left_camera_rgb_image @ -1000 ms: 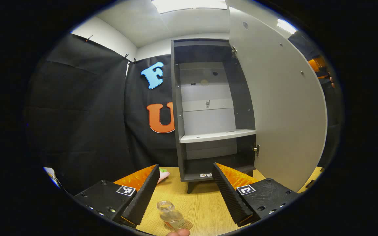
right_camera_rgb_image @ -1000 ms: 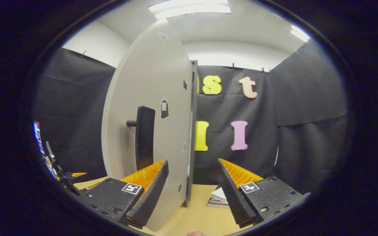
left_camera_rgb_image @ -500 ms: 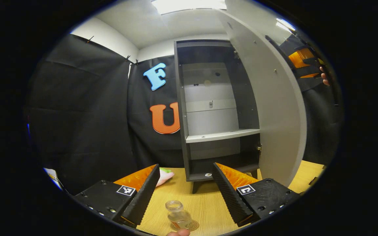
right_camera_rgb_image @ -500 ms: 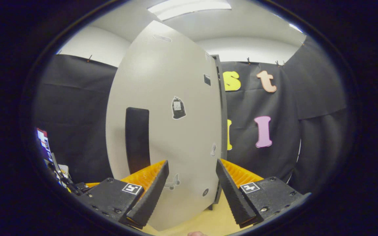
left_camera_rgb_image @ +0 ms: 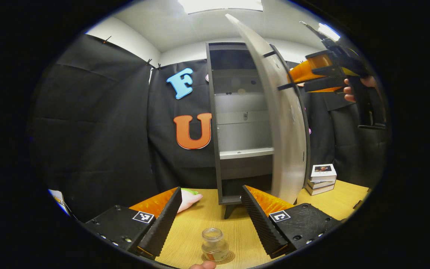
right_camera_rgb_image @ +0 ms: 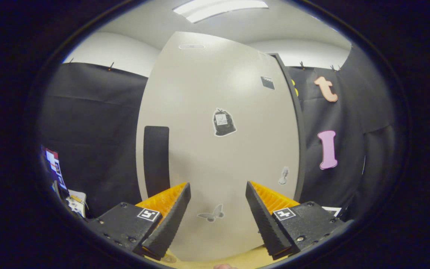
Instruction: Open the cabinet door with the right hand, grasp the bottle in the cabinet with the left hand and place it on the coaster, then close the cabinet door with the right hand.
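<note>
Small clear glass bottle (left_camera_rgb_image: pixel 215 244): smooth, glossy, standing on a round brown coaster (left_camera_rgb_image: pixel 228 257) on the light wood-grain tabletop (left_camera_rgb_image: pixel 200 220), which has a matt laminate look. Tall cabinet (left_camera_rgb_image: pixel 237 123): dark grey matt carcass with a pale smooth shelf; its light grey door (right_camera_rgb_image: pixel 218 149) is a smooth board with a faint sheen, carrying a matt black handle (right_camera_rgb_image: pixel 156 157) and paper-like stickers. Both grippers' inner finger faces are ribbed and rough, seen on the left gripper (left_camera_rgb_image: pixel 211 220) and right gripper (right_camera_rgb_image: pixel 218 220), with textured matt plastic bodies; booth wall is creased matt black cloth (left_camera_rgb_image: pixel 99 130).

The bottle (left_camera_rgb_image: pixel 215 244) is set on the coaster (left_camera_rgb_image: pixel 230 257) on the table (left_camera_rgb_image: pixel 196 224), nearer than the cabinet (left_camera_rgb_image: pixel 237 123). The door (left_camera_rgb_image: pixel 286 123) is hinged at the cabinet's right; books (left_camera_rgb_image: pixel 321 178) are stacked further right.
</note>
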Motion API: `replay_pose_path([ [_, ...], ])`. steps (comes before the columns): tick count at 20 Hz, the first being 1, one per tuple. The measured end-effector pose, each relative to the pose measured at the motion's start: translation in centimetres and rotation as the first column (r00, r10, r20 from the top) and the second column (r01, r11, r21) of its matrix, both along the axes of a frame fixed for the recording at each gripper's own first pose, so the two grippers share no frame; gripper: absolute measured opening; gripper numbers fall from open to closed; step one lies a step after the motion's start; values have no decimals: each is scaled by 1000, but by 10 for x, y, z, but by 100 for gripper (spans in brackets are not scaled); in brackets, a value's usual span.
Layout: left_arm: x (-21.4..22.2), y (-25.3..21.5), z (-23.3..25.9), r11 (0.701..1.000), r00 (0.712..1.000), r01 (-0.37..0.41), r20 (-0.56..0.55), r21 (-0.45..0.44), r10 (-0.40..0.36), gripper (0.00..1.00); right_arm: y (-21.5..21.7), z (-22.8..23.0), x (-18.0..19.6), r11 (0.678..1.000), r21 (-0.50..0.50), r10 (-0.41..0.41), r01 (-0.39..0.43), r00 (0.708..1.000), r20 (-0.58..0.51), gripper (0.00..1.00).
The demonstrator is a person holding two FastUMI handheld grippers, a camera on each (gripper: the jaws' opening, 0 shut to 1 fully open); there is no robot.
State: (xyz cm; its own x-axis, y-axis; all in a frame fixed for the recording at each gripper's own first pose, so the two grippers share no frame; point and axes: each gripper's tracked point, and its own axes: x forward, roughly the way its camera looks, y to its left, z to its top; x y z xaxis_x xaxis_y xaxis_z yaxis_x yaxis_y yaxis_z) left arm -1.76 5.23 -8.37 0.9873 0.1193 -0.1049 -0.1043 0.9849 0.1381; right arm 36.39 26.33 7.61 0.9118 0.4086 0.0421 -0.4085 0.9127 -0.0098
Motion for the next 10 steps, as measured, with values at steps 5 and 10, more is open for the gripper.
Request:
replay_pose_path([
  [5,1,8,-4,1000,1000,-5,-12,-12,5,96,31,-14,26,1000,3,17,-17,1000,-16,96],
  [10,2,9,-7,1000,1000,-12,-14,-22,12,96,26,-16,29,999,37,14,-13,999,-38,96],
])
